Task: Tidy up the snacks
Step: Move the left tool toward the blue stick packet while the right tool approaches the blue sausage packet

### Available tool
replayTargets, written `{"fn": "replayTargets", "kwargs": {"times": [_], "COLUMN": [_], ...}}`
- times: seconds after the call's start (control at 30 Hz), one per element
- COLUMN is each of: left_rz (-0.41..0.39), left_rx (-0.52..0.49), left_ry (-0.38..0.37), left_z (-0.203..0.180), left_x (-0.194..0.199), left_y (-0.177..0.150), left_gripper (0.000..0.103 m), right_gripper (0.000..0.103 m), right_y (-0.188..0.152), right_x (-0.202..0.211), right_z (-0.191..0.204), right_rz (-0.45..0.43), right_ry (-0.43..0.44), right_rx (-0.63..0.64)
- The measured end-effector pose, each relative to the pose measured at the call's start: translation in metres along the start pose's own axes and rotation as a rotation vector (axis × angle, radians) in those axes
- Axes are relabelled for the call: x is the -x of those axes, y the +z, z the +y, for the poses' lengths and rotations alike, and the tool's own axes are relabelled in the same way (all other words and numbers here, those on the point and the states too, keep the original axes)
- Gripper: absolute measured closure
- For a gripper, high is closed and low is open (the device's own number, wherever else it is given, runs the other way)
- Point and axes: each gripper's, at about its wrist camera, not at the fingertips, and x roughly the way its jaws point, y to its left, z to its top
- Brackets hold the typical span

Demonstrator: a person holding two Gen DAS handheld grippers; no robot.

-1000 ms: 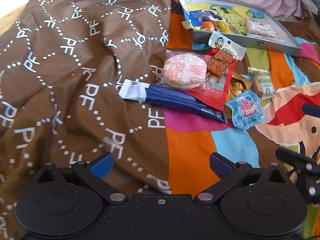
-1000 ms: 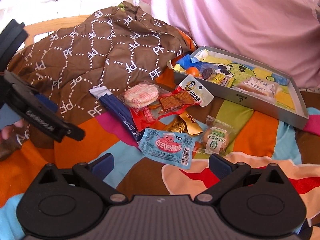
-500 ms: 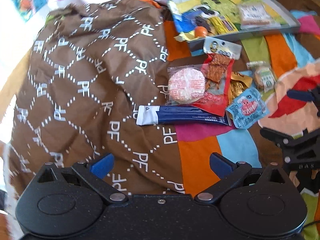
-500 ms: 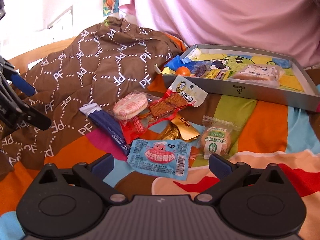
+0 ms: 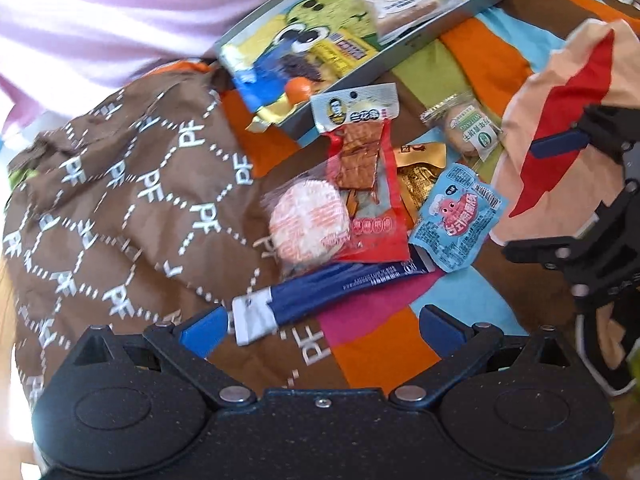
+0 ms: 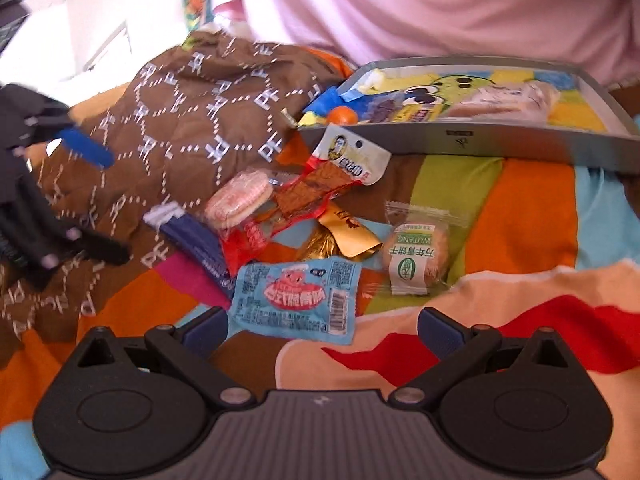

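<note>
In the left wrist view the long blue snack stick lies on the bedspread with its long axis running from 8 o'clock to 2 o'clock, its white crimped end pointing at 8 o'clock, just beside the left gripper's left fingertip. Six loose snacks lie in one cluster: that stick, one round pink biscuit pack, one red jerky pack pointing toward 12 o'clock, one gold wrapper, one light-blue sachet and one round green-labelled cake. At 12 o'clock stands one grey tray holding several more packets. One brown patterned quilt fills the 9 o'clock side.

The left fingers are spread wide and grip nothing. The right gripper likewise has its fingers wide apart and empty, the sachet lying between them, at 12 o'clock from its body; whether it touches the fingertips I cannot tell.
</note>
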Motion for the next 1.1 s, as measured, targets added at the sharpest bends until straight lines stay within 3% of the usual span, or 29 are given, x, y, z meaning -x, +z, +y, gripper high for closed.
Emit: {"fn": "replayTargets", "kwargs": {"times": [0.2,0.3,0.5,0.67,0.87,1.1], "left_rz": [-0.096,-0.114,-0.126,-0.139,-0.109,-0.064], "left_rx": [-0.201,-0.255,-0.318,-0.305,-0.245,-0.230], "left_ry": [-0.141,-0.207,-0.284,-0.384,-0.501,-0.573], "left_z": [0.017,0.029,0.049,0.064,0.075,0.082], "left_x": [-0.029,-0.043,-0.061,-0.077,-0.101,-0.118], "left_y": [-0.014,-0.018,-0.016,-0.012,-0.010,-0.005], "left_gripper": [0.001,0.001,0.001,0.001,0.003,0.004], "right_gripper": [0.000,0.000,0.000,0.000,0.000,0.000], "right_y": [-0.007,-0.010,-0.003,0.003,0.008,0.013], "right_x": [0.010,0.007,-0.006,-0.021,-0.039,-0.059], "right_z": [0.022,0.035,0.043,0.039,0.042,0.052], "right_rz": [0.073,0.092,0.063,0.072,0.077,0.072], "right_ry": [-0.026,-0.043,-0.103,-0.145,-0.199,-0.246], "right_rx": [0.156,0.202,0.022,-0.130,-0.125,-0.115]}}
